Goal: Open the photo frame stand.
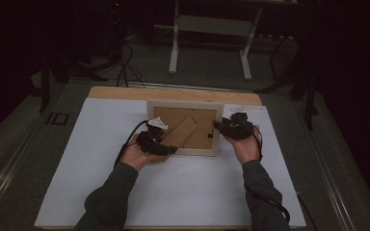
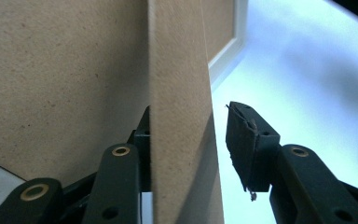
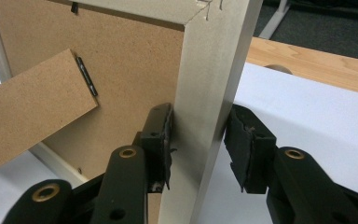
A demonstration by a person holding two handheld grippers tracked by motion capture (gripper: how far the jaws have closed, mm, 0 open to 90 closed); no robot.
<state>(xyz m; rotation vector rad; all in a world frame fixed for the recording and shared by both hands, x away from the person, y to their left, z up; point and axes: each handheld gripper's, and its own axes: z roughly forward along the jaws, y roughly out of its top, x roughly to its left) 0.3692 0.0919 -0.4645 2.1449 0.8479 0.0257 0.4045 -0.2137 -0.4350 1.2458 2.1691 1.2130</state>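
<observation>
Left tongs (image 2: 186, 154) straddle brown stand flap (image 2: 182, 112), one pad off, not clamped | right tongs (image 3: 198, 149) grip picture frame (image 3: 214, 70) edge, steadying it | frame face-down on white table (image 1: 183, 187)

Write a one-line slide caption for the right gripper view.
Right hand-held gripper clamps the pale side rail of a picture frame, its brown backing board and hinged stand facing the camera.

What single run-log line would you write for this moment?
left hand-held gripper: astride stand flap, one pad clear | right hand-held gripper: clamped on picture frame side rail | frame: back up on table
</observation>
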